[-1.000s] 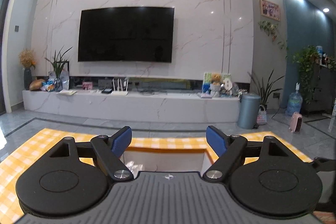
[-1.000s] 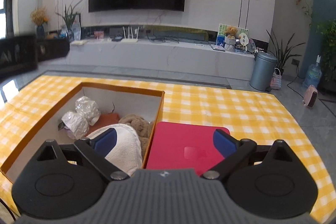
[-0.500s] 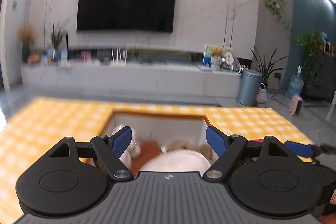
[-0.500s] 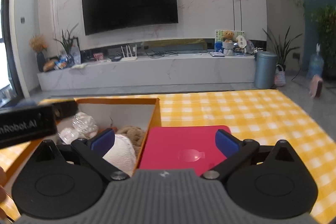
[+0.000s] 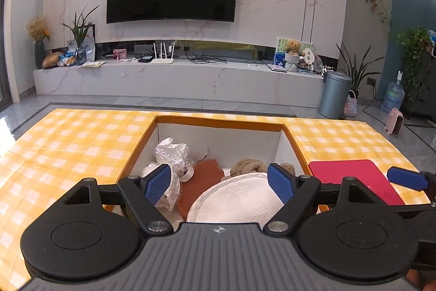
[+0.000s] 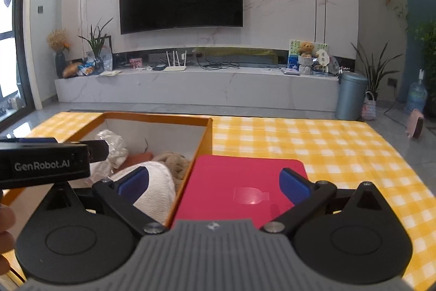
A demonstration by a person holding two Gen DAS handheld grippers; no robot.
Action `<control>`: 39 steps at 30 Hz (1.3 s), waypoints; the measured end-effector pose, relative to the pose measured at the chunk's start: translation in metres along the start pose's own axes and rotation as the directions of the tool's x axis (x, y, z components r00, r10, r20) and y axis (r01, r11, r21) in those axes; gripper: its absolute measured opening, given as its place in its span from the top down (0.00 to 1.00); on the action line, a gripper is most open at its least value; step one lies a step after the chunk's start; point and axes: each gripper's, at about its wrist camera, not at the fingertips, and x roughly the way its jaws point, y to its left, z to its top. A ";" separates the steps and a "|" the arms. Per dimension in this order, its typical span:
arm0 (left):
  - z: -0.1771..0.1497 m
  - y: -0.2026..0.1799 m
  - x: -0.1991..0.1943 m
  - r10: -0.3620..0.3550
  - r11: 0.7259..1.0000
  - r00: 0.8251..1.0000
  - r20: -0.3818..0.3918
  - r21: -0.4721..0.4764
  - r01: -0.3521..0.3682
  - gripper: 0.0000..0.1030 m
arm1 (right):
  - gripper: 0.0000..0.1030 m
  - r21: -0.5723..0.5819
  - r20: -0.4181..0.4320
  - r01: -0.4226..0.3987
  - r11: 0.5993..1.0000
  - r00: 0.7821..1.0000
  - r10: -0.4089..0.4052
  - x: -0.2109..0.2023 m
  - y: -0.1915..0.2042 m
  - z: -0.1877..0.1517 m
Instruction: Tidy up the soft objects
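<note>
Checked surface (image 5: 81, 143) carries an open box (image 5: 218, 119), long axis running away from both grippers, left (image 5: 220, 183) and right (image 6: 215, 183); jaws spread, empty.

Left tool (image 5: 219, 183) tipped down over box (image 5: 218, 119) — contents newly visible

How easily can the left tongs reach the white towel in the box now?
Probably yes: the open left tongs hang right above the white towel, which lies on top in the open box.
</note>
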 end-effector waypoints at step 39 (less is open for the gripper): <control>-0.006 -0.011 0.008 0.024 0.997 0.999 -0.022 0.076 -0.022 0.08 | 0.03 -0.019 -0.067 -0.020 1.000 0.998 0.019 0.006 0.001 -0.010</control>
